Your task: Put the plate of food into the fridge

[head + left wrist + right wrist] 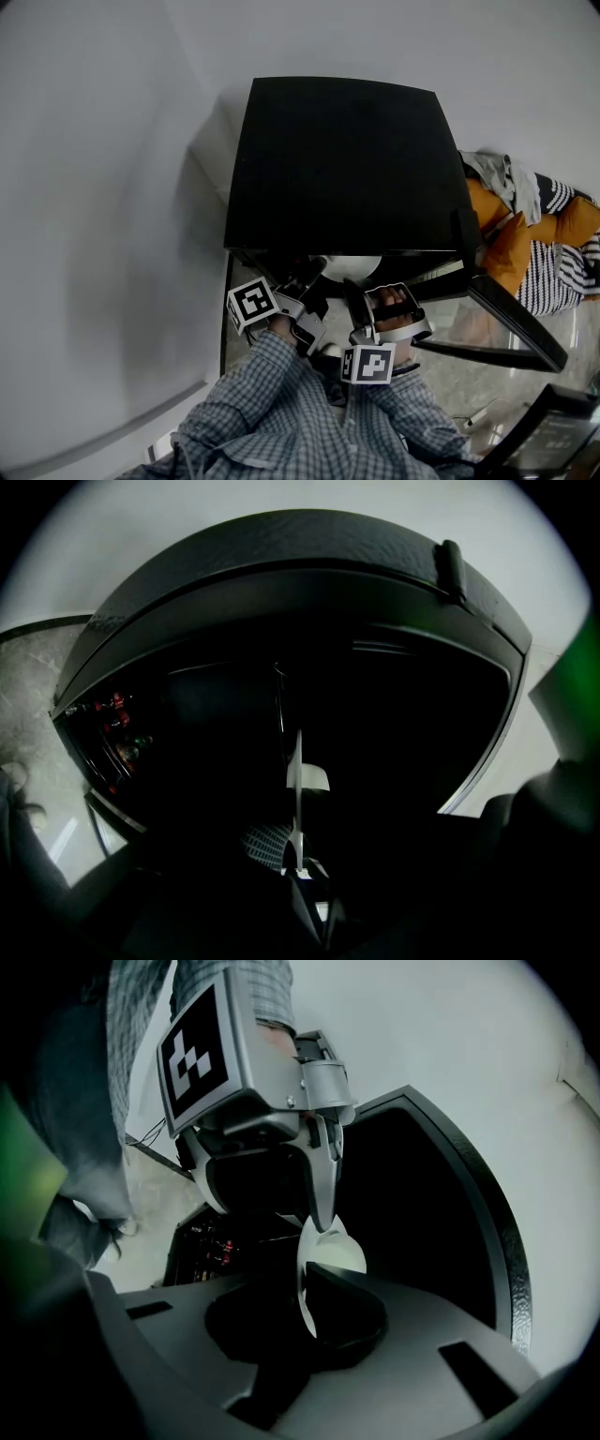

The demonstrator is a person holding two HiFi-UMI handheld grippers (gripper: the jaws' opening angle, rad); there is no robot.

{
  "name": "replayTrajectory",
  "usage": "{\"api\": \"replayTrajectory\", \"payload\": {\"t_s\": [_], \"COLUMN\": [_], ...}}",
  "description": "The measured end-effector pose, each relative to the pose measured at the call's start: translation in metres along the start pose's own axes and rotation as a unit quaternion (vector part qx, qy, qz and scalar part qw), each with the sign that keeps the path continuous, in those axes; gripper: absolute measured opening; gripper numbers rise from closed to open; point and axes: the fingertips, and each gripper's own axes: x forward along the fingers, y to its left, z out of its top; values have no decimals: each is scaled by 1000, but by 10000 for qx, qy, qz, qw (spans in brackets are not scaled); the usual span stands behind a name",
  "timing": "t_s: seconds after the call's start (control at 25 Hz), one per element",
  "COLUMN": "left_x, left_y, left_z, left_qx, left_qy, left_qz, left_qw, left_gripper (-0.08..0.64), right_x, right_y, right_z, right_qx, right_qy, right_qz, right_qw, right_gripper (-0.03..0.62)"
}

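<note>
Both tools are right at the mouth of the fridge [337,159] now, and the plate [347,266] is carried between them, a pale sliver showing just under the front edge of the fridge top. The left gripper [324,1218] is clamped on the plate's rim, its slim metal finger pinching the white edge. The right gripper [367,305] looks closed on the rim a little further round, with the plate running edge-on down into its jaws. What matters here is that the dark cavity of the fridge lies straight ahead of both sets of fingers, beyond the plate, so the plate needs to travel forward and level. The two hands are about equally near the opening. The door [506,328] hangs wide to the right of the fridge, out of the way. The plate is thin, smooth, glossy white and round, while the fridge is a matte black box with softly rounded corners. No view shows the food on the plate.
</note>
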Motion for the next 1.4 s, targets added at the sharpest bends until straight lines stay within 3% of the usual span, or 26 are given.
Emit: {"api": "replayTrajectory", "payload": {"t_s": [0.24, 0.4, 0.56, 0.76, 1.08, 1.4], "left_x": [2, 1, 1, 0, -19, -42], "left_y": [-7, -5, -16, -23, -20, -16], "left_z": [1, 4, 3, -1, -17, -13], "left_qx": [-119, 17, -222, -202, -82, -114], "left_qy": [-15, -5, 31, 173, 416, 241], "left_qz": [-221, -158, -441, -714, -701, -630], "left_qw": [9997, 9999, 9988, 9971, 9966, 9977], "left_gripper": [20, 20, 23, 61, 61, 61], "right_x": [-1, 0, -2, 2, 16, 36], "right_y": [-6, -8, -9, -14, -18, -29], "right_z": [1, 2, 5, 7, 6, 7], "right_qx": [-123, -82, -19, -22, 13, 40], "right_qy": [40, 75, 71, 52, 29, -12], "right_qz": [-53, -21, -11, -30, -27, -100], "right_qw": [9999, 9999, 10000, 10000, 10000, 9999], "right_gripper": [29, 29, 28, 28, 28, 28]}}
